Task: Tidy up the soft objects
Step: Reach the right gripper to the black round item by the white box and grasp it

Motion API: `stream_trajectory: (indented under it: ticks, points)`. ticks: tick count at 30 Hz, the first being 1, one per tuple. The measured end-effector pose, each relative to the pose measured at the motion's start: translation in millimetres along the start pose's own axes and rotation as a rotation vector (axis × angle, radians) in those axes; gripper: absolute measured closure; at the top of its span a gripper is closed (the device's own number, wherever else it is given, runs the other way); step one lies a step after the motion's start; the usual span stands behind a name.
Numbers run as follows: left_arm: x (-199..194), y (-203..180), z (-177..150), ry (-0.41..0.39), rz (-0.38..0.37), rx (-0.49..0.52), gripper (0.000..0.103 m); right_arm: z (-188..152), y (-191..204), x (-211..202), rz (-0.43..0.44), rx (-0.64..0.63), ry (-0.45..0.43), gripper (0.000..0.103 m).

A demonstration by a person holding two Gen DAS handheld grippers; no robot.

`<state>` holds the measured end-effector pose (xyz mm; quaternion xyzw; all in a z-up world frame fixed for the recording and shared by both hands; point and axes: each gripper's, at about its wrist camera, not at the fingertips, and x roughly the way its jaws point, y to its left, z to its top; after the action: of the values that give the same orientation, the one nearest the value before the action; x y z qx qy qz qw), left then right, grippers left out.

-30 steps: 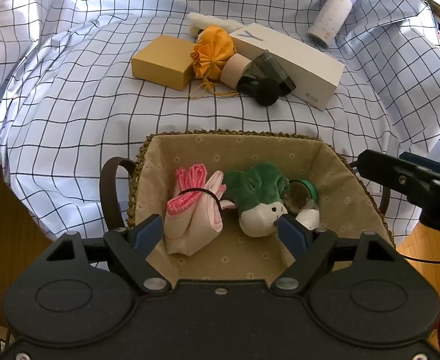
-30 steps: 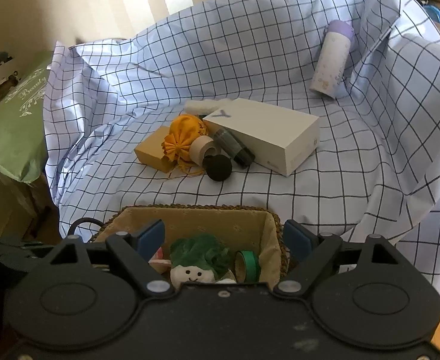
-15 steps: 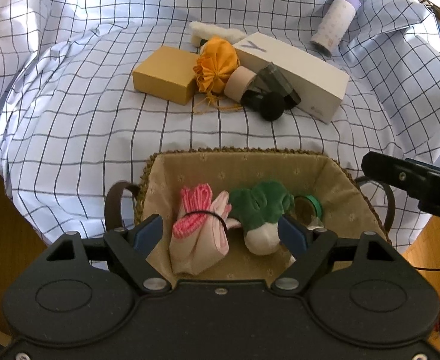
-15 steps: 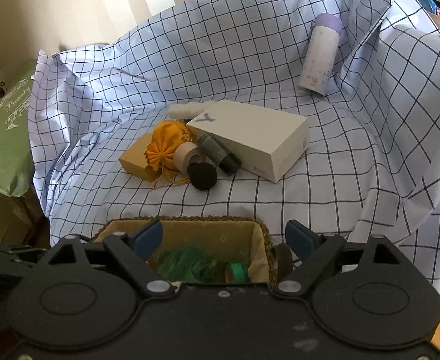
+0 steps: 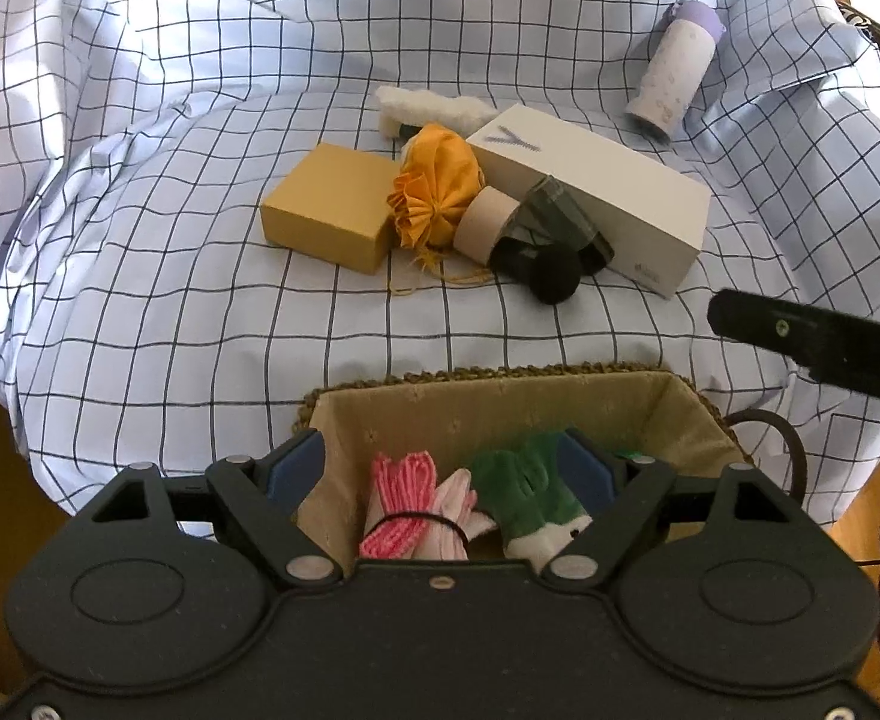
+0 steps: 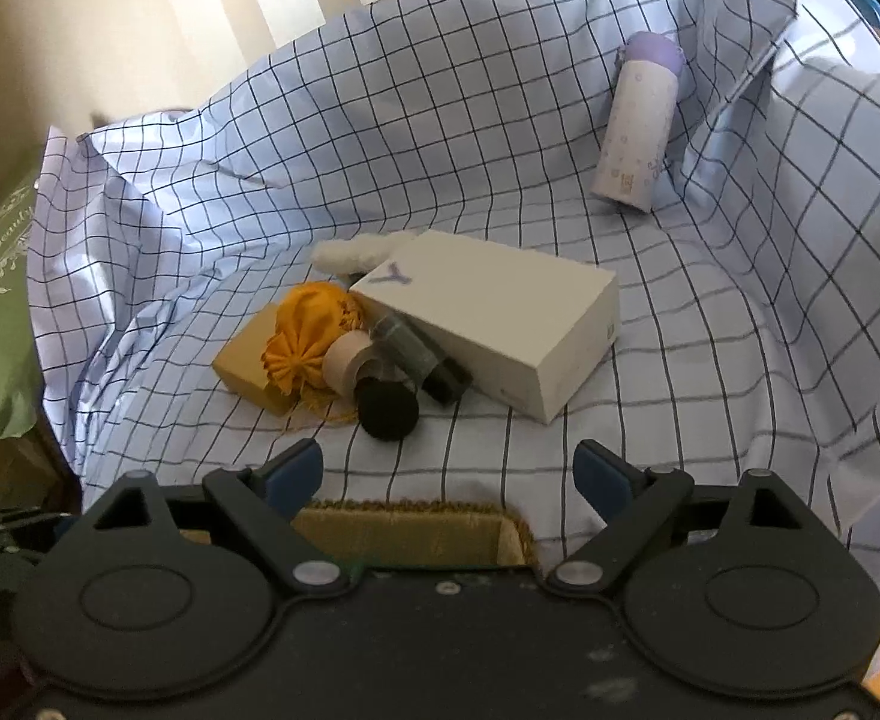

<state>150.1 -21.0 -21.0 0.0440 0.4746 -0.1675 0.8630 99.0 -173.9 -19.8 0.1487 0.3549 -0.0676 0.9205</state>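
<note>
The orange pouch point(image 6: 305, 345), wedged between the yellow box point(image 6: 245, 369) and the white box point(image 6: 493, 324), looks light and soft; its gathered neck seems the best place to pinch. The right gripper point(image 6: 448, 471) has just been opening and holds nothing, and the left gripper point(image 5: 442, 468) is also spread and empty.

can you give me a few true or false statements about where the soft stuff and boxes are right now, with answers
1. The pink cloth bundle lies inside the basket. True.
2. The orange pouch is in the basket. False: it sits on the checked sheet between the tan box and the white box.
3. The left gripper holds the green plush. False: its jaws are open and empty.
4. The purple-capped bottle lies apart from the cluster. True.
5. The right gripper is open. True.
</note>
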Motion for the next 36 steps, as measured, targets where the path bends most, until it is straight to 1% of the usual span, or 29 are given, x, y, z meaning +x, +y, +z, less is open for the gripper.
stream_trajectory:
  ticks: [3,8,11,12,14,15,17,22,28,30,31,34,36]
  points:
    - [2,2,1,0.002,0.001,-0.004,0.022,4,4,8,-0.016,-0.017,-0.004,0.012]
    - [6,7,2,0.01,0.008,-0.019,0.022,9,13,26,-0.015,-0.032,0.007,0.013]
    - [7,11,2,0.013,0.014,-0.031,0.022,9,24,40,-0.015,-0.063,0.016,0.019]
    - [7,12,2,0.015,0.015,-0.035,0.022,9,27,44,-0.013,-0.073,0.02,0.025]
    - [7,14,3,0.016,0.016,-0.044,0.022,8,33,54,-0.013,-0.098,0.032,0.032]
    - [7,15,3,0.016,0.017,-0.047,0.022,8,36,58,-0.012,-0.108,0.036,0.034]
    - [8,16,3,0.017,0.018,-0.052,0.022,8,41,65,-0.008,-0.132,0.04,0.037]
    - [10,18,4,0.02,0.01,-0.062,0.022,9,55,81,-0.008,-0.19,0.042,0.037]
    - [11,23,7,0.011,0.007,-0.075,0.022,10,64,104,-0.022,-0.208,0.084,0.037]
    - [12,26,8,0.01,0.01,-0.082,0.022,10,65,111,-0.01,-0.202,0.107,0.044]
    - [13,27,9,0.01,0.012,-0.085,0.022,11,64,114,-0.007,-0.194,0.114,0.044]
    - [16,31,10,0.013,0.02,-0.093,0.022,12,67,120,-0.043,-0.198,0.106,0.045]
    - [18,32,10,0.018,0.022,-0.096,0.022,14,67,123,-0.06,-0.187,0.108,0.053]
